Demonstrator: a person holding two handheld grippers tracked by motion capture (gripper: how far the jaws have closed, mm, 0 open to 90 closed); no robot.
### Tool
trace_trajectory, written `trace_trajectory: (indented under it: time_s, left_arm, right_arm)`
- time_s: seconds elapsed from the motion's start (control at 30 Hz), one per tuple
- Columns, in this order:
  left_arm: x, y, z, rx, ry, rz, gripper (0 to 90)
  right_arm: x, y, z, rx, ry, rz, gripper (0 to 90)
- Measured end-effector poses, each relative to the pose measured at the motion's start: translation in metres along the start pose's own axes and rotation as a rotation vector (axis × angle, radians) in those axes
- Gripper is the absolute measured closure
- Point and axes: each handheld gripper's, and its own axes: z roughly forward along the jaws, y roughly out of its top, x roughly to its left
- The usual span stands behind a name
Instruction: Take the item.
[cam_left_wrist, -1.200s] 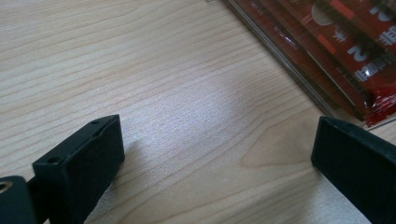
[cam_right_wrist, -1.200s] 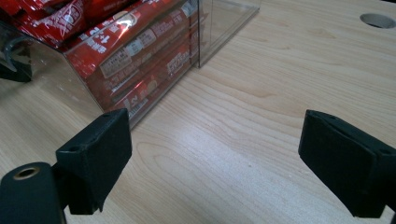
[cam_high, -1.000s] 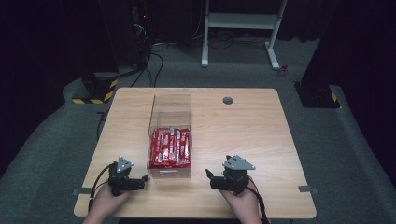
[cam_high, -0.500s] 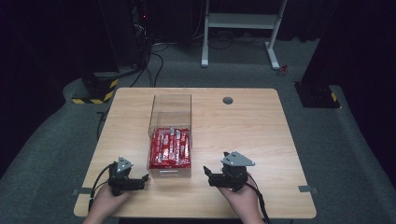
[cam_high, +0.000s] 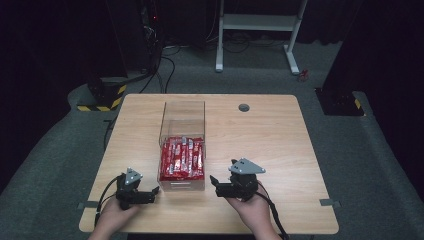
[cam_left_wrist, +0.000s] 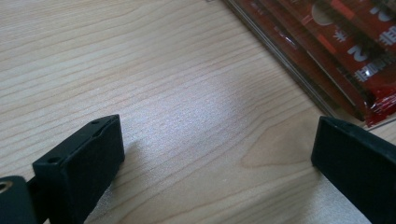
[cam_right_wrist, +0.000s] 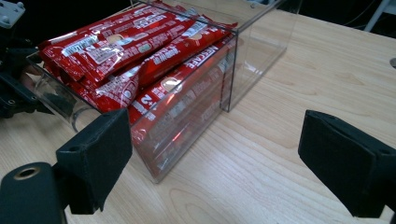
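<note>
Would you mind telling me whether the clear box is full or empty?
Partly full: red packets fill the clear box's near section; its far section is empty.

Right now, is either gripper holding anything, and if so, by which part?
Nothing is held. The left gripper and right gripper are both open beside the clear box of red packets, with bare table between the fingers.

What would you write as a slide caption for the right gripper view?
Open right tool facing a clear plastic box stacked with red snack packets on a wooden table.
</note>
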Motion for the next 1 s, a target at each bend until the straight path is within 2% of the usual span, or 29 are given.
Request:
trace_trajectory:
  time_s: [1.0]
  left_arm:
    - [0.0,0.0,0.0,0.0,-0.001,0.0,2.8]
  right_arm:
    - [0.02,0.022,0.021,-0.001,0.057,-0.031,13.3]
